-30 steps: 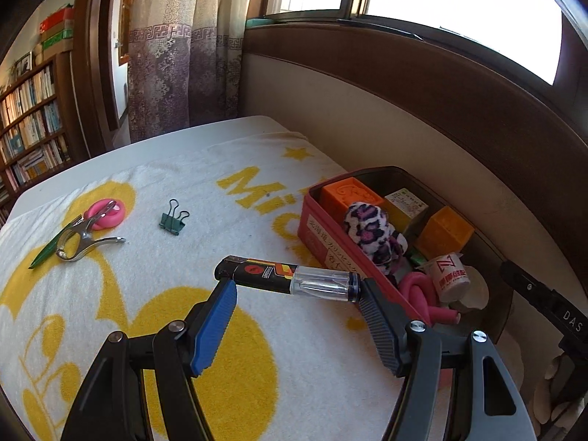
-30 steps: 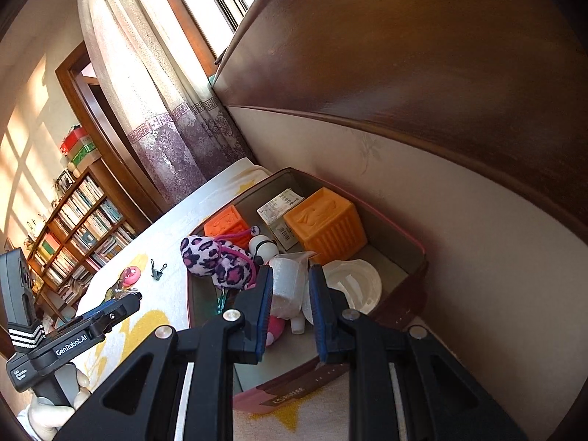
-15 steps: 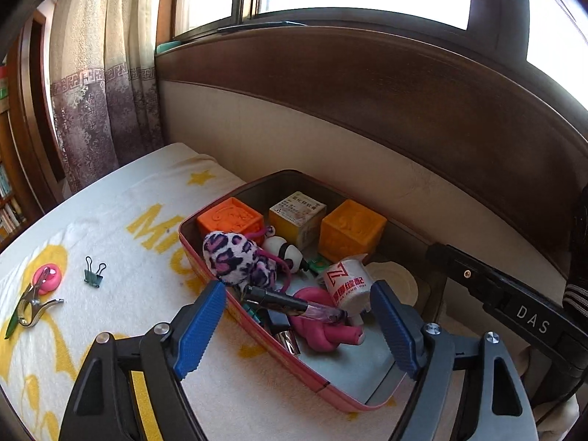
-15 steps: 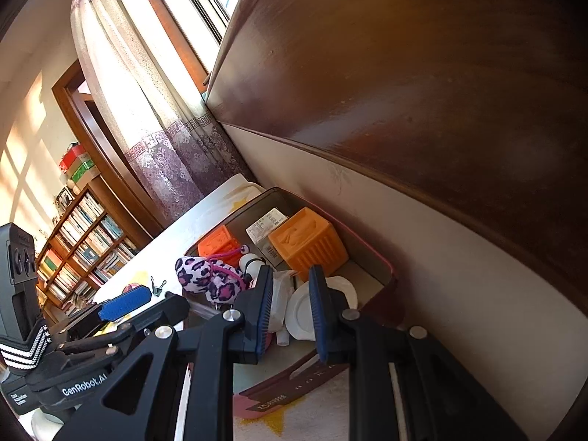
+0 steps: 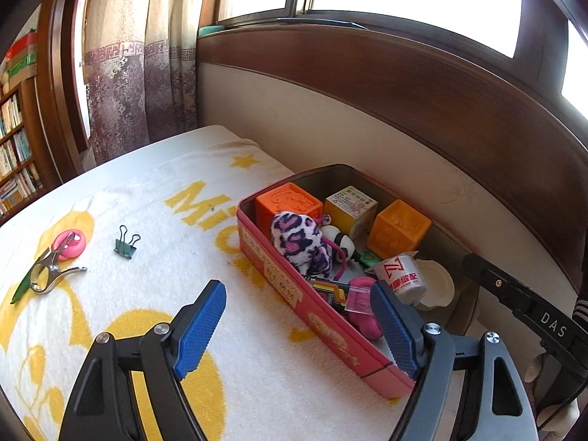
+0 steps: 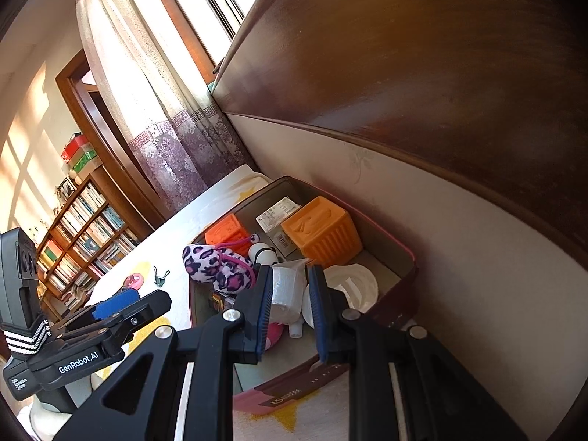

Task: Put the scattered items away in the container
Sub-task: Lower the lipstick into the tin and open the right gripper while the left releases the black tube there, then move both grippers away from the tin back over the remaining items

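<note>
The pink container (image 5: 319, 316) at lower right is now loaded with the black marker (image 5: 329, 291), just released by the wide-open, empty left gripper (image 5: 299, 327). The right gripper (image 6: 290, 303), nearly closed and empty, is held over it. Left out at frame left are the pink ring (image 5: 70, 244), metal clip (image 5: 47, 273) and binder clip (image 5: 126, 244).

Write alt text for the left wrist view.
The open left gripper hangs empty over a yellow-patterned towel beside a pink container full of toys and blocks. A green binder clip, metal clamp and pink ring lie on the towel.
</note>
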### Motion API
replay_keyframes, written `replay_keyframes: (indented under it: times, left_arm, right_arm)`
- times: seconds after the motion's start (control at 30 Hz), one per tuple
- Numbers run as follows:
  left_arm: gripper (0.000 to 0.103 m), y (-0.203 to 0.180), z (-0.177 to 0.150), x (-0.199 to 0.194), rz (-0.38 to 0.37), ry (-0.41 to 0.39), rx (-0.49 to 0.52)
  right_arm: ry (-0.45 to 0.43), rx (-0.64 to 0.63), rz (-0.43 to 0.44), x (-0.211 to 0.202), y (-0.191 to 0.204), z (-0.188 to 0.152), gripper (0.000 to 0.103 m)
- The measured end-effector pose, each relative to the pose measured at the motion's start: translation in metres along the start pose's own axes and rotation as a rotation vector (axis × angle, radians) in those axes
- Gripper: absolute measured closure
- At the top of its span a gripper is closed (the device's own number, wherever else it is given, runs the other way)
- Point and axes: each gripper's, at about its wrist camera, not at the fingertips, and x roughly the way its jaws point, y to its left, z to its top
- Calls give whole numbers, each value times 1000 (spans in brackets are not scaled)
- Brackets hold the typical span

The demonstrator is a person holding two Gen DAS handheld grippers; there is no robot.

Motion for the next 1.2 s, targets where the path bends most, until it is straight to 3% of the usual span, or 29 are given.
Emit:
replay_keyframes:
  times: [0.13,0.37,0.67,0.97,1.2]
  left_arm:
    - [21,14,-4,0,12,7,-31]
    - [21,34,-10,-2,24,13,-70]
    - [21,87,-21,-17,83,-6,-166]
    - [21,175,-44,-44,209,-25,-325]
    - [21,233,-68,-65,294,-39,-429]
  right_arm:
    - [-7,-11,-2,-1,6,-2,61]
    - [-8,-34,10,0,21,-6,48]
    - [15,-83,44,9,52,-12,45]
    - [48,-194,109,24,108,-20,39]
    - [129,-297,178,53,161,-29,38]
